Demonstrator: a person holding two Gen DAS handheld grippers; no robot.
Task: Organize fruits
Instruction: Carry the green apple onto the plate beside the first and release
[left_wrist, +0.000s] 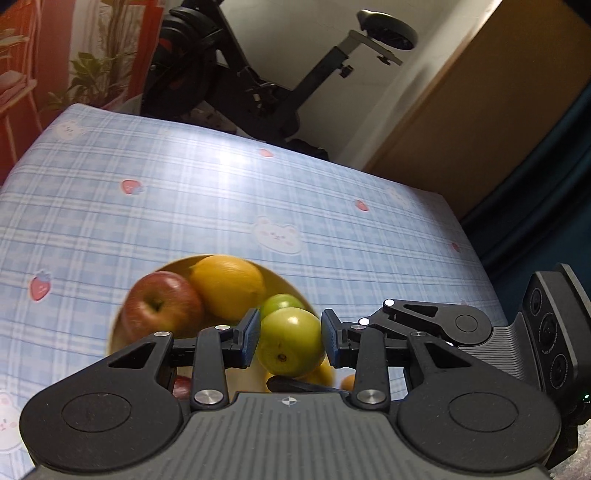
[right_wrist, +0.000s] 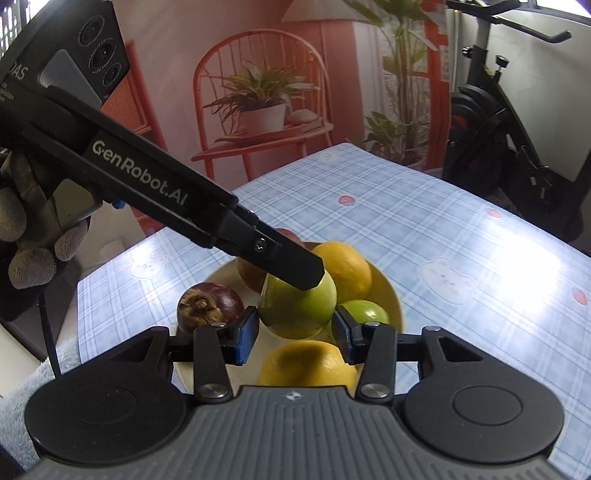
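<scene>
Both grippers are closing in on one green apple (left_wrist: 290, 341) above the yellow bowl (right_wrist: 391, 291). Left gripper (left_wrist: 290, 338) is holding it: blue pads are sitting tight against its sides at 9 and 3 o'clock, jaws narrow, only apple-wide. Right gripper (right_wrist: 293, 330) is bracketing the same apple (right_wrist: 297, 310) from another angle, jaws partly open; pads are looking pressed to it at 9 and 3, though I can't tell how firmly the right-hand pad is bearing. In the right wrist view the left gripper's finger (right_wrist: 295, 271) is lying across the top of the apple at 12 o'clock. The bowl is sitting on the blue checked tablecloth (left_wrist: 332, 206). In it: red apple (left_wrist: 160, 306) at 9 o'clock, orange (left_wrist: 227, 286) at 12, a second green fruit (right_wrist: 364, 312) at 3, a yellow fruit (right_wrist: 308, 363) at 6 just under the held apple, and a dark mangosteen (right_wrist: 210, 304) at the 9 o'clock rim. My read: the step is a handover or a two-handed lift of the green apple out of the pile, not a placement yet. Next move calls for one gripper letting go cleanly while the other is keeping its squeeze, then carrying clear of the bowl without knocking the orange or yellow fruit.
</scene>
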